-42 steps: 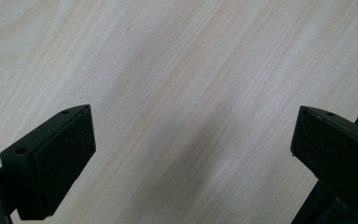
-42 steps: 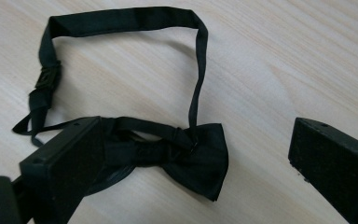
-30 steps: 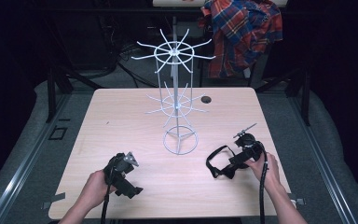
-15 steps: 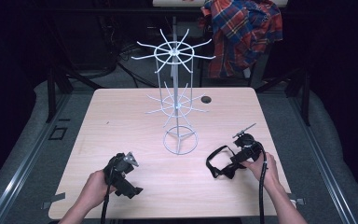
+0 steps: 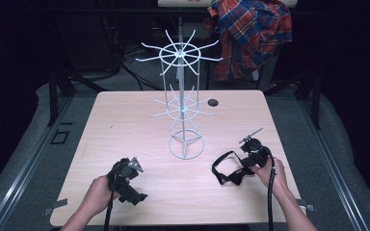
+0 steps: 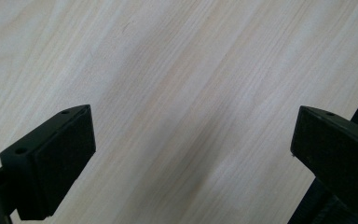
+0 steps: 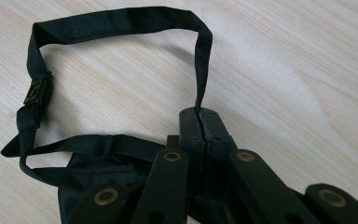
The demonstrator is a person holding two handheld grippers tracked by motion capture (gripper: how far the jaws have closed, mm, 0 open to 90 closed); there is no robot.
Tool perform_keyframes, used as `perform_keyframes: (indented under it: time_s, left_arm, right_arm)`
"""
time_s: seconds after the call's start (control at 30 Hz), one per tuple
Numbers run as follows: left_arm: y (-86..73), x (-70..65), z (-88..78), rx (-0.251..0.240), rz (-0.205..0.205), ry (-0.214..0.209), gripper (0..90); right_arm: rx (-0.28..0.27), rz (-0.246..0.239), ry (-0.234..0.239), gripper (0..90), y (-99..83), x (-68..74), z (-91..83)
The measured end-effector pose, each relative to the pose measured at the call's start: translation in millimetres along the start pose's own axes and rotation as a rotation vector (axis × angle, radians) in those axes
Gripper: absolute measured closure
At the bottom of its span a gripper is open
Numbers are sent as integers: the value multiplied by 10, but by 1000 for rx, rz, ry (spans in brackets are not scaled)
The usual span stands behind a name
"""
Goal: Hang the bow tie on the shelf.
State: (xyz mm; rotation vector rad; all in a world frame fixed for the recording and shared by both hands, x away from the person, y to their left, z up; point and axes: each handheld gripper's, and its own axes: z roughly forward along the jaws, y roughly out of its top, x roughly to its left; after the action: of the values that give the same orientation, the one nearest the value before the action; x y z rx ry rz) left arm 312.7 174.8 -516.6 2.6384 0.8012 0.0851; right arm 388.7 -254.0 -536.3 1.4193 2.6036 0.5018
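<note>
Right gripper [image 7: 199, 122] just closed, pinching black strap [image 7: 116, 21], loop stretching leftward across table [image 5: 125, 125], left gripper [image 6: 191, 154] open

A white wire rack [image 5: 182, 103] stands on the wooden table [image 5: 125, 130]; a plaid shirt [image 5: 250, 33] hangs behind.

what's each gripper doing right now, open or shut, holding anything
Left gripper: open, holding nothing, over bare table.
Right gripper: jaws have just closed, shut on the black strap.
</note>
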Motion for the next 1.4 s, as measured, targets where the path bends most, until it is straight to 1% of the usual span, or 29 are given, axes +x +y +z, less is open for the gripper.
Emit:
perform_keyframes:
  time_s: [0.03, 0.1, 0.13, 0.17, 0.2, 0.23, 0.27, 0.3, 0.37, 0.5, 0.53, 0.6, 0.67, 0.7, 0.73, 0.83, 0.87, 1.0, 1.03, 1.1, 1.13, 1.2, 1.23, 1.27, 1.33, 1.37, 1.4]
  left_arm:
    - [0, 0, 0, 1, 0, 0, 0]
    - [-1, -1, -2, 1, 0, 0, 0]
    - [-2, -1, -2, 1, 0, 0, 0]
    - [-2, -1, -3, 1, 0, 0, 0]
    - [-2, -1, -3, 0, 0, 1, 0]
    - [-2, -1, -4, 1, 0, 1, 0]
    - [-3, -2, -4, -1, 2, 3, 0]
    - [-3, -2, -4, -1, 2, 3, 0]
    - [-3, -3, -5, -2, 1, 4, 0]
    - [-2, -4, -5, 0, 1, 5, 0]
    - [-1, -4, -5, 1, 1, 4, 0]
    - [-1, -4, -5, 0, 0, 5, 0]
    - [-1, -2, -3, 1, 0, 5, 0]
    - [-1, -1, -2, 1, 1, 5, 0]
    - [-1, -1, -2, 0, 1, 5, 0]
    - [-2, -2, -3, 1, 1, 5, 0]
    - [-2, -2, -3, 2, 1, 5, 0]
    - [-2, -3, -3, 2, 2, 5, 0]
    - [-2, -3, -3, 2, 2, 5, 0]
    - [-2, -4, -3, 2, 3, 5, 0]
    - [-2, -4, -3, 2, 3, 5, 0]
    - [-2, -4, -4, 2, 3, 7, 0]
    - [-2, -4, -4, 2, 3, 7, 0]
    - [-3, -3, -5, 1, 3, 7, 0]
    - [-4, -2, -6, 1, 2, 8, 0]
    - [-4, -1, -5, 1, 2, 8, 0]
    - [-4, 0, -4, 1, 1, 7, 0]
  right_arm:
    - [-6, 3, 3, 892, 2, 8, -5]
    - [-14, -6, -4, 894, 8, 18, -27]
    - [-21, -8, 1, 894, 14, 26, -37]
    - [-23, -17, -11, 894, 17, 32, -53]
    - [-40, -17, -13, 895, 19, 44, -63]
    - [-44, -20, -14, 895, 25, 52, -84]
    - [-69, -20, -9, 896, 34, 68, -118]
    - [-69, -20, -9, 896, 34, 68, -118]
    - [-99, -30, -24, 896, 45, 91, -177]
    - [-119, -43, -32, 897, 51, 107, -228]
    - [-129, -46, -26, 897, 53, 116, -237]
    - [-142, -50, -40, 897, 56, 133, -264]
    - [-162, -50, -29, 897, 61, 155, -291]
    - [-177, -52, -30, 897, 63, 164, -304]
    - [-177, -60, -39, 897, 67, 170, -323]
    - [-202, -66, -32, 897, 77, 200, -368]
    - [-199, -73, -35, 897, 81, 204, -390]
    - [-239, -79, -39, 897, 88, 238, -451]
    - [-244, -81, -34, 897, 90, 240, -466]
    - [-257, -85, -50, 897, 91, 251, -500]
    - [-260, -87, -45, 897, 91, 252, -515]
    - [-273, -91, -56, 897, 86, 263, -536]
    - [-262, -102, -68, 897, 85, 262, -558]
    - [-274, -99, -67, 897, 80, 273, -548]
    - [-275, -109, -70, 897, 78, 285, -556]
    - [-281, -105, -67, 897, 77, 297, -560]
    - [-282, -114, -75, 897, 79, 303, -570]
